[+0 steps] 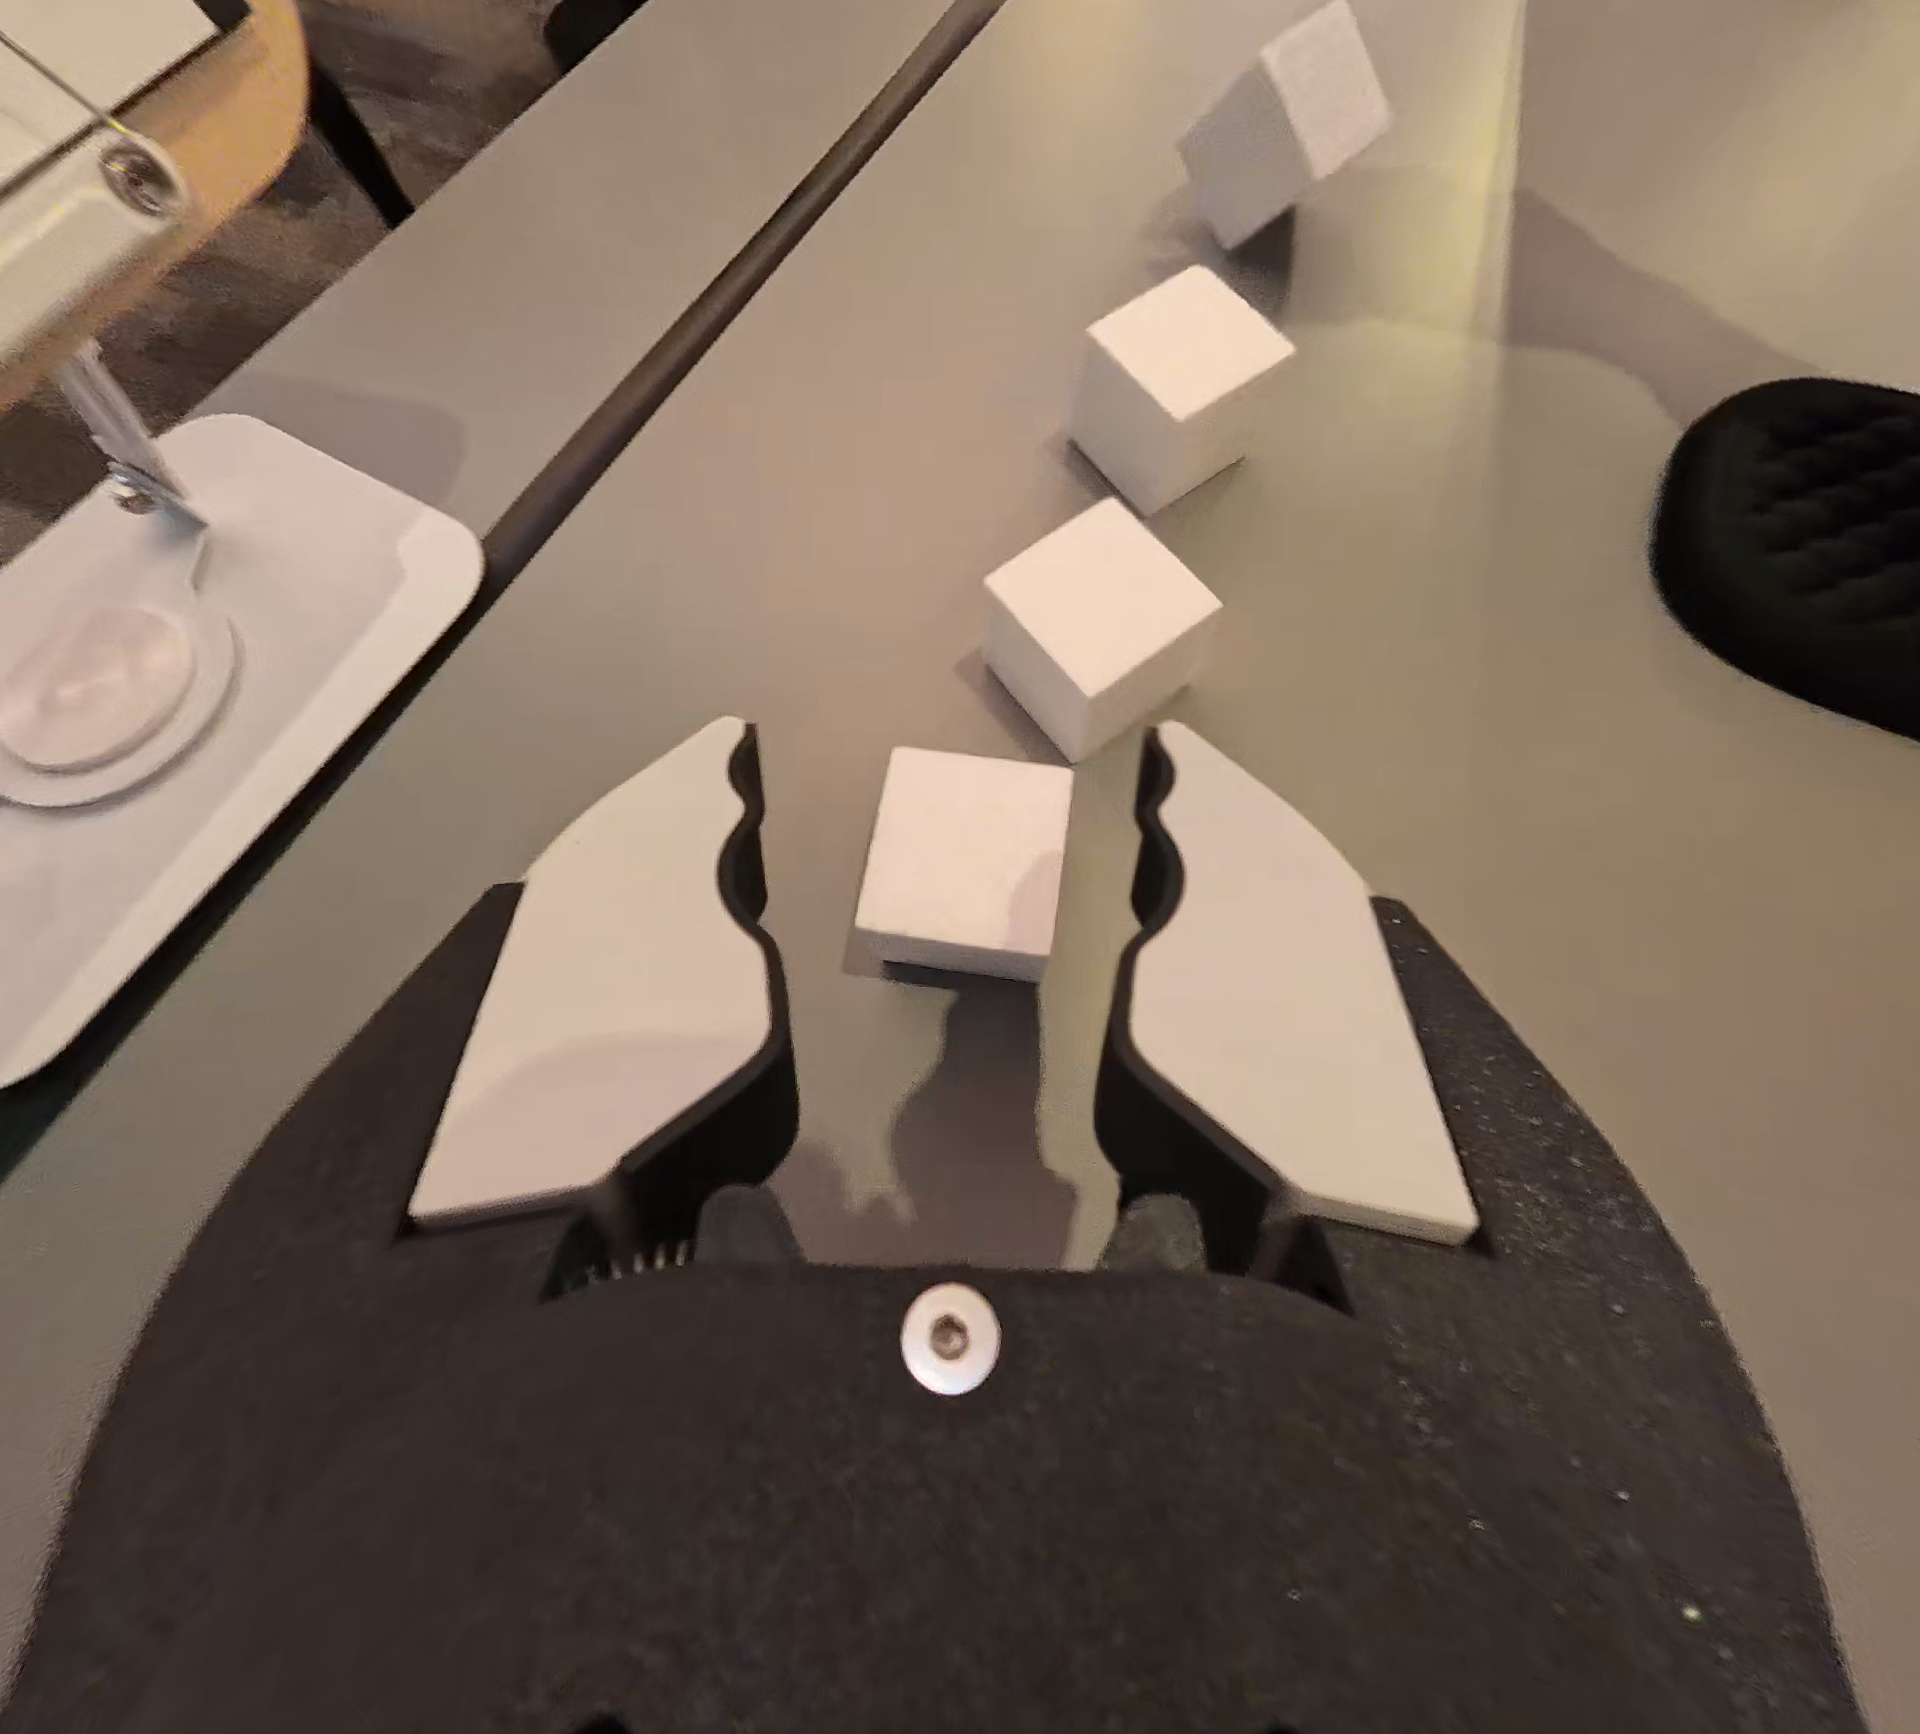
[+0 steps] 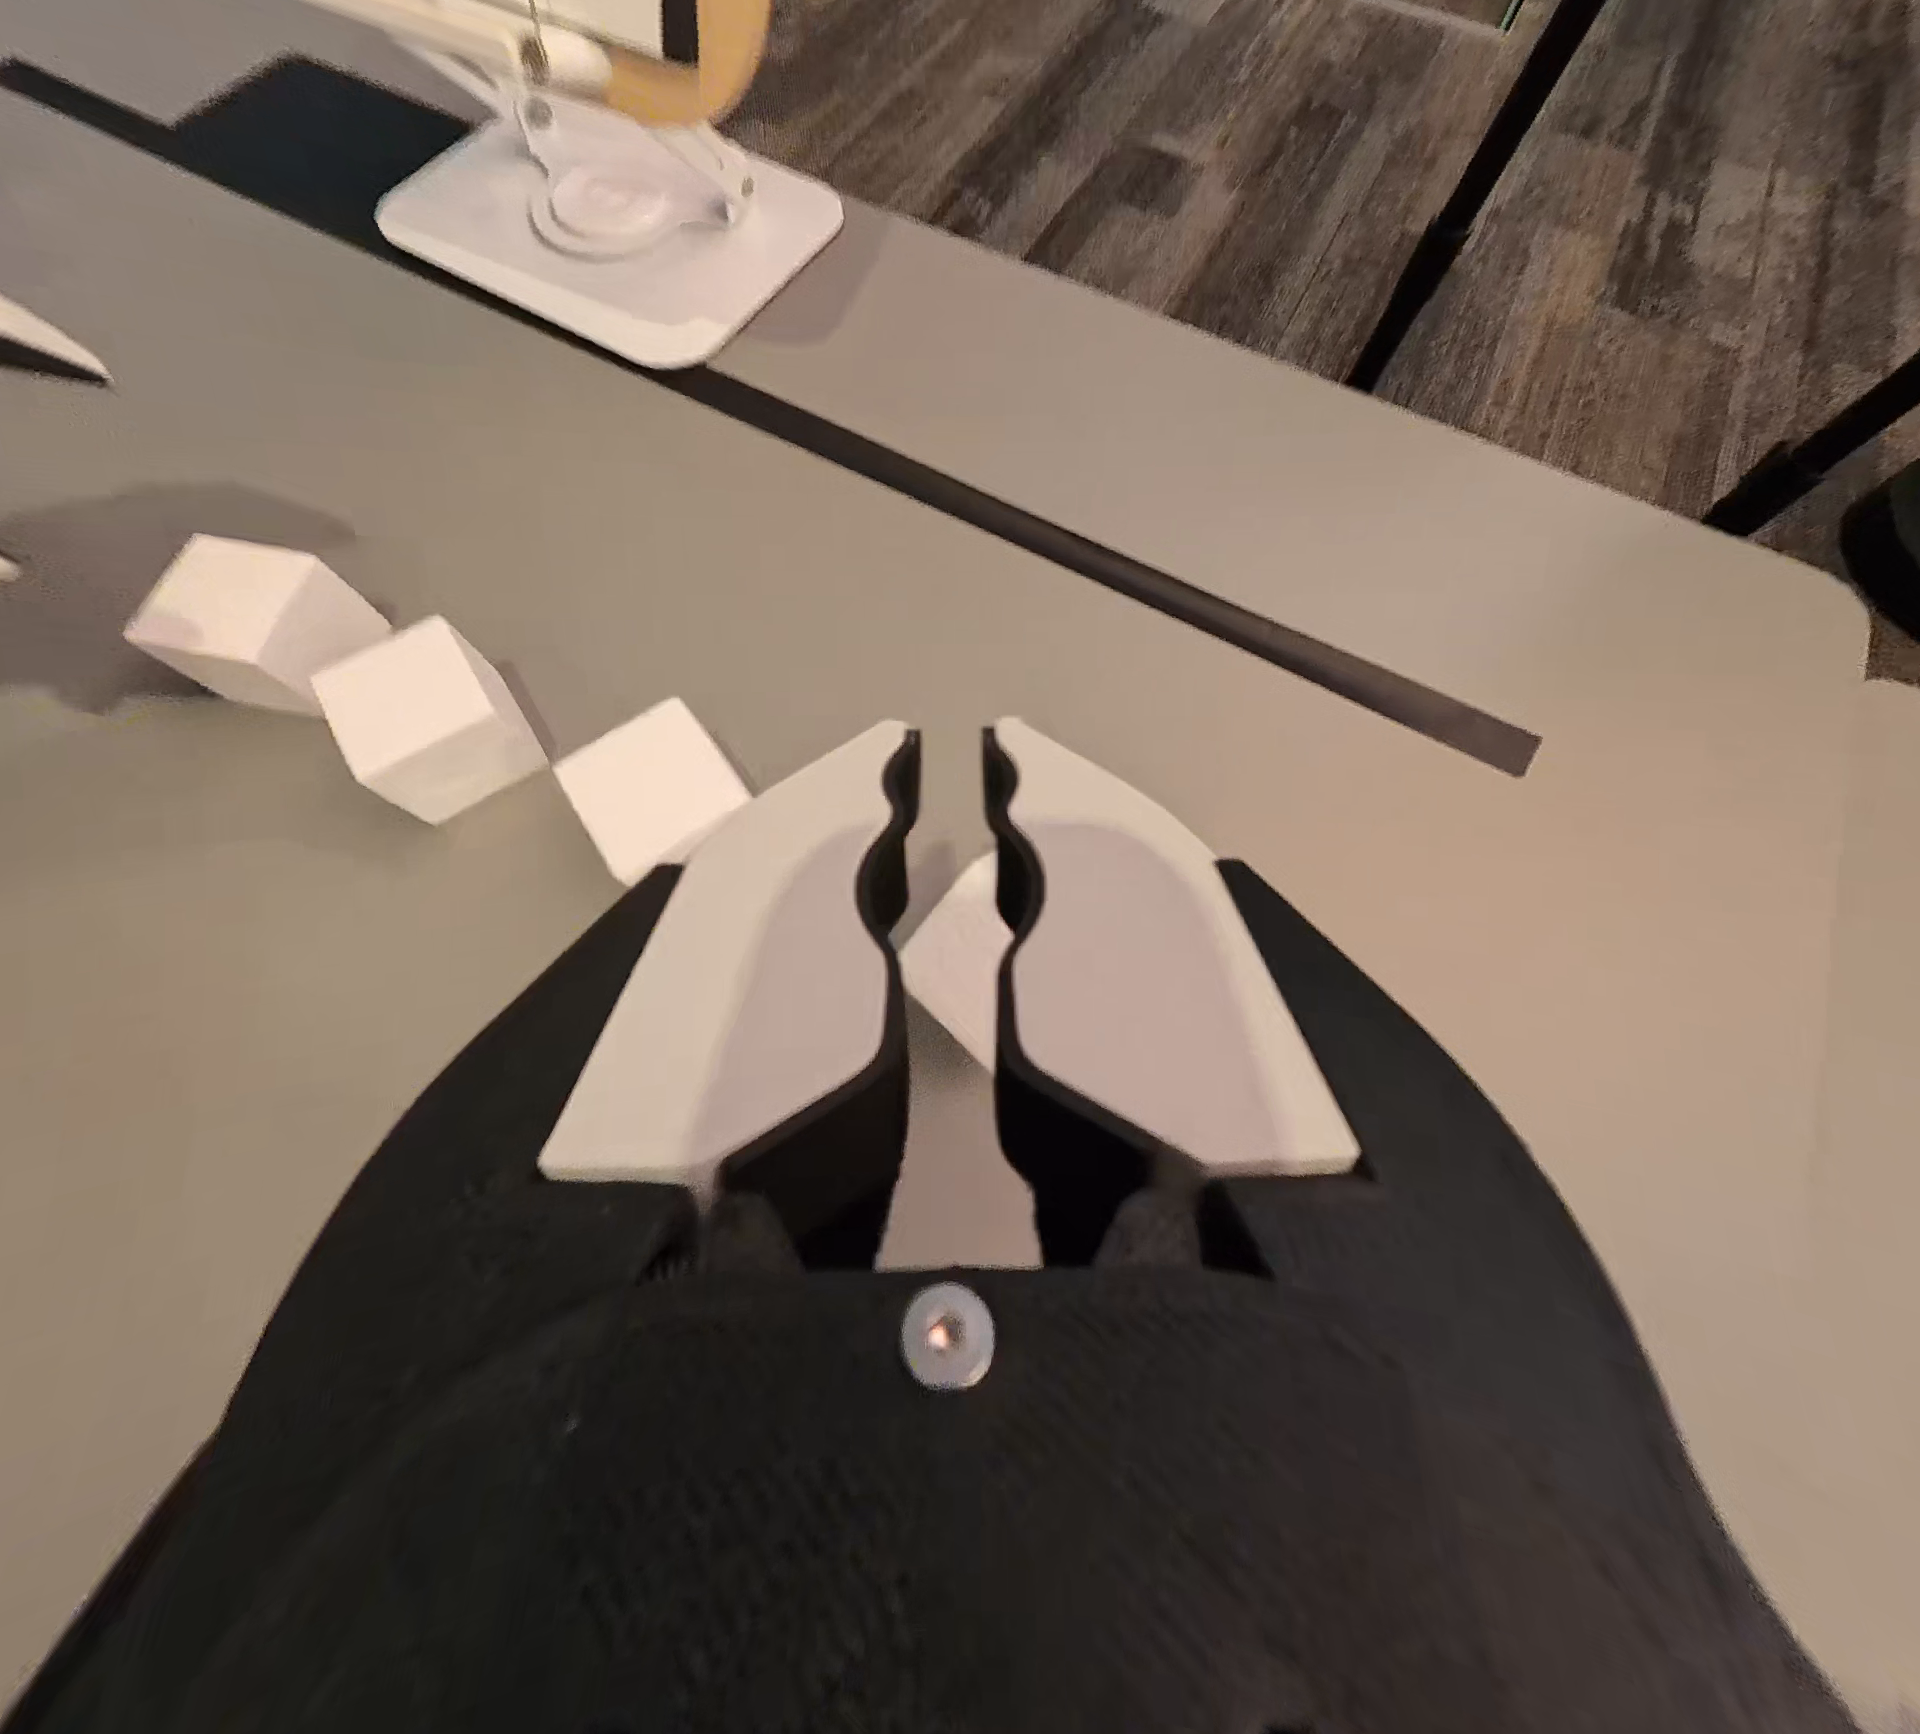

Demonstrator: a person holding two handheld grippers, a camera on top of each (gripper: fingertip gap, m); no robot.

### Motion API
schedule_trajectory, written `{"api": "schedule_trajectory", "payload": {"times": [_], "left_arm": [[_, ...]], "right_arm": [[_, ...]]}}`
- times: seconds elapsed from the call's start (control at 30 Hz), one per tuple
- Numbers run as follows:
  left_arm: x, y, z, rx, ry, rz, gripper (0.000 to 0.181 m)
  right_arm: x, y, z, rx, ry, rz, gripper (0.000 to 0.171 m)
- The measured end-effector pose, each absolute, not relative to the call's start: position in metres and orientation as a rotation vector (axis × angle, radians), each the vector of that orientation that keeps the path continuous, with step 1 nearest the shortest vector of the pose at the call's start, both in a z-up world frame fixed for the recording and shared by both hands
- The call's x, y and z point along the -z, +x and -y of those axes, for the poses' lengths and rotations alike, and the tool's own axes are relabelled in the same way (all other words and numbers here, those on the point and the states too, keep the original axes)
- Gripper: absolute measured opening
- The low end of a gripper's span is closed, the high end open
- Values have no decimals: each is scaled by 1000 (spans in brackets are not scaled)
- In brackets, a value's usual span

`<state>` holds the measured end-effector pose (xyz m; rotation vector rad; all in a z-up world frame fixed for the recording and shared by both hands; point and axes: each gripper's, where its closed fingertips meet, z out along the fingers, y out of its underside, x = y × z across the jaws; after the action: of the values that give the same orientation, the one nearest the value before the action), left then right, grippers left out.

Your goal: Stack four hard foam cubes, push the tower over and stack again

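Grey counter [image 1: 727, 396] fills most of both frames, with a dark slot [image 1: 769, 230] running diagonally across it. White monitor stand base [image 2: 613, 261] sits upper left in the right wrist view, patchy brown-grey carpet floor [image 2: 1247, 74] upper right. Warm indoor light.

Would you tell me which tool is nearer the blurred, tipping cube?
Right. The right tool is directly over the tipping cube; the left tool straddles the cube at the row's opposite end.
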<state>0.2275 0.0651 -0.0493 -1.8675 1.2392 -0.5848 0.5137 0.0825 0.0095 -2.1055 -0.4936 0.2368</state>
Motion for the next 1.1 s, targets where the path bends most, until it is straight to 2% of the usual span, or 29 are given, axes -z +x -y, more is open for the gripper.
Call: {"api": "schedule_trajectory", "payload": {"times": [0.17, 0.33, 0.4, 0.57, 0.83, 1.0, 1.03, 1.1], "left_arm": [[77, 216, -60, 620, -1876, -1331, 91], [101, 223, -61, 584, -1915, -1399, 99], [108, 225, -64, 527, -1912, -1426, 99], [121, 224, -70, 460, -1965, -1418, 95], [135, 220, -73, 364, -1994, -1458, 85], [137, 220, -77, 364, -1992, -1443, 58], [137, 219, -78, 369, -1998, -1436, 58], [137, 219, -76, 400, -2008, -1431, 58]], "right_arm": [[23, 546, -72, -172, -2196, 497, 42], [66, 578, -52, -126, -2346, 485, 67], [78, 582, -51, -132, -2357, 498, 72], [101, 593, -55, -134, -2463, 382, 78], [120, 574, -73, -122, -2582, 351, 80], [132, 579, -70, -43, -2695, 280, 69], [133, 582, -69, -41, -2705, 241, 61], [132, 584, -69, -92, -2694, 172, 59]]}}
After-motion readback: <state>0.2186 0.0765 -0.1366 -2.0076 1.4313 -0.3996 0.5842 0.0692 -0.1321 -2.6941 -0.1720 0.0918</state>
